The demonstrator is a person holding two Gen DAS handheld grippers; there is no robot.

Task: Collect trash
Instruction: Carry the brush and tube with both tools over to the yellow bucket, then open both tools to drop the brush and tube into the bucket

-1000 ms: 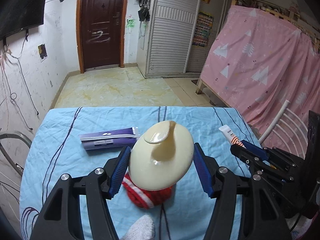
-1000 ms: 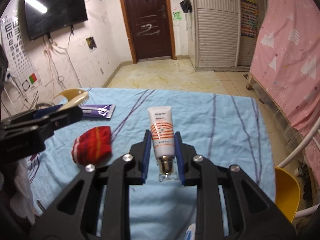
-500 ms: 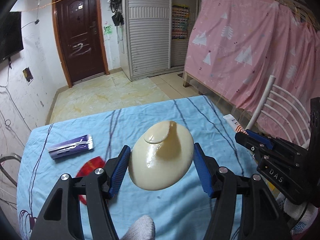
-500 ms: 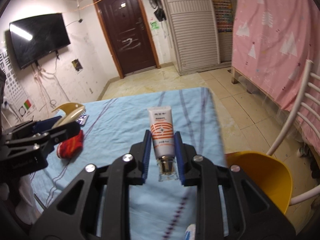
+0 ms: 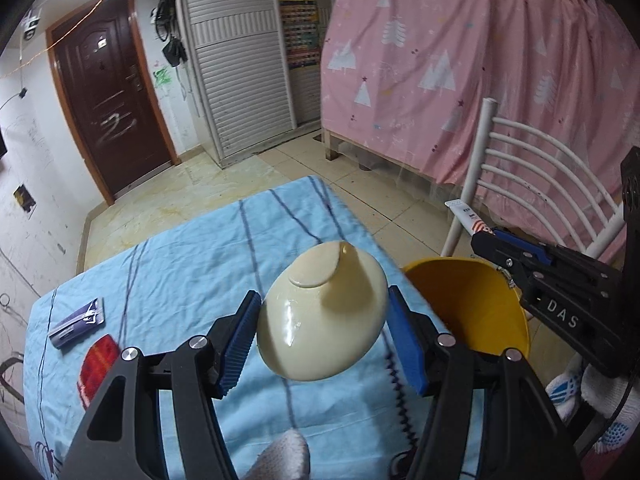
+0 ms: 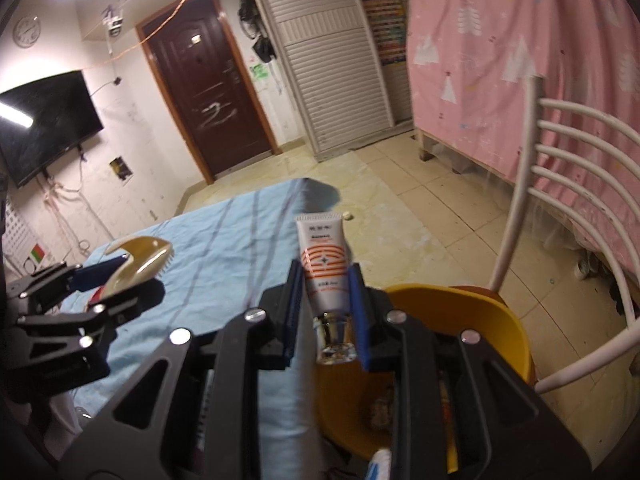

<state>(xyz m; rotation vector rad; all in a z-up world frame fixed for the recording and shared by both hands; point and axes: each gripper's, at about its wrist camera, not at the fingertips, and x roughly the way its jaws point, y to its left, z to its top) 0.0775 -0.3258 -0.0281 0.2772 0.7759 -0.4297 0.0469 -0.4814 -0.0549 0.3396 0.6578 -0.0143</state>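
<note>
Nearest in the right wrist view, the right gripper (image 6: 325,312) is clenched on one tube (image 6: 325,268), white with orange stripes, cap end toward the camera. It hangs directly over the near rim of the yellow bin (image 6: 496,320), which stands off the table's right edge, in front of the white chair (image 6: 560,168). Some items already lie at the bottom of the bin, though they are too dark and blurred to name or count.

In the left wrist view, the left gripper (image 5: 320,336) grasps one cream comb (image 5: 324,316) by its two sides. It is held above the blue cloth (image 5: 180,272), just left of the bin (image 5: 472,304) and not yet over the opening.

So the job reads as partly done: two pieces are in hand and close to the drop, the tube closer than the comb. Neither has been let go.

Farther left of the bin, two things remain on the cloth: one red knitted piece (image 5: 96,368) near the table's left edge, and just beyond it one purple flat packet (image 5: 78,322). Both look like the remaining pickups, if they count as trash.

Count: one bin, one tube, one comb, one red piece, one packet, two grippers.
</note>
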